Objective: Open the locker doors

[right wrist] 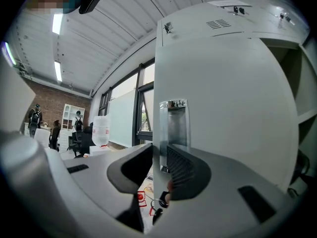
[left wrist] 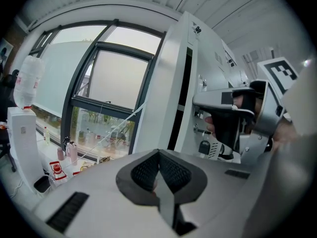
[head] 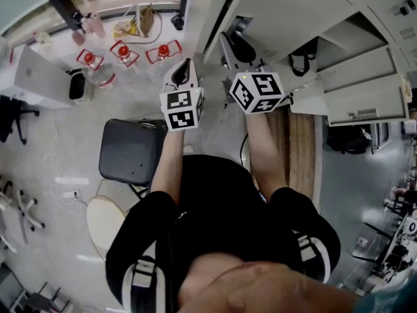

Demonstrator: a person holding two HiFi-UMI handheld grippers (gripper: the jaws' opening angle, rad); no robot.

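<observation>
Right gripper point(right wrist: 159, 151), held roughly level, jaws partly closed onto the free edge of a pale grey locker door point(right wrist: 223, 108). One pad sits on each side of that edge, and the edge fills the gap between them. The pad on the door's front lies against the lower part of a chrome recessed handle point(right wrist: 173, 123). The door stands upright with vent slots near its top. Past its edge the room is visible, including a water dispenser point(right wrist: 100, 133) with an inverted bottle.

From the head view, this gripper reaches forward to the locker bank point(head: 352, 77) at upper right, with its marker cube point(head: 257, 91) facing the camera. Further along the bank, other doors point(head: 362, 102) stand swung outward, exposing dark compartments.

Left gripper point(left wrist: 159, 155), tilted slightly downward, has its jaws brought together so that the ribbed pads meet at the tips with nothing between them. It hangs in free air just beside the right gripper, on the side away from the lockers, and touches neither door nor frame. Its camera looks towards a large dark-framed window point(left wrist: 114, 83). The white side of the locker bank rises to the right, and the right gripper and the hand point(left wrist: 218, 128) gripping it appear at the far right.

A black chair point(head: 133, 152) stands on the pale floor below the left forearm, well apart from the lockers.
</observation>
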